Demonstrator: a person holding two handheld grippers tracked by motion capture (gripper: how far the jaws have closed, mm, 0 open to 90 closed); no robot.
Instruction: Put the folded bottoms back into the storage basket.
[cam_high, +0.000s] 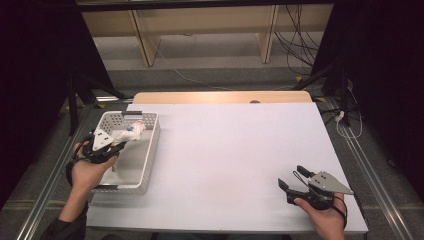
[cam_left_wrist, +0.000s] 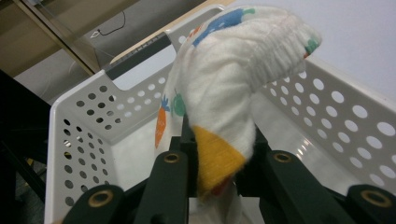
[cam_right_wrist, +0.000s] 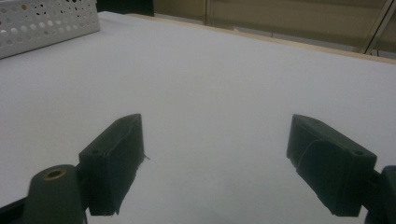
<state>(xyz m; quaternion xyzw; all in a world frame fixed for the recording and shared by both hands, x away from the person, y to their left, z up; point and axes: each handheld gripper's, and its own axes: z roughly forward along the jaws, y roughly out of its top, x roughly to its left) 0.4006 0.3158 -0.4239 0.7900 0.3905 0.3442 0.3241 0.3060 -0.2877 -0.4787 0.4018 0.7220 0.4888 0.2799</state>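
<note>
I'm gripping the sock (cam_left_wrist: 224, 88) in my left gripper (cam_high: 116, 146) over the basket (cam_high: 150, 145); my right gripper (cam_high: 292, 179) is resting with jaws spread.

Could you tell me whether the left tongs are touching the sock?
Touching: in the left gripper view, the left tongs are clamped on the sock at its yellow end.

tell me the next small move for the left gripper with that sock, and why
Probably lower it a little and open the jaws. The left gripper is shut on the white sock, which hangs over the inside of the white perforated basket, so a release should drop it in. The right gripper rests open and empty on the table, apart from the basket.
</note>
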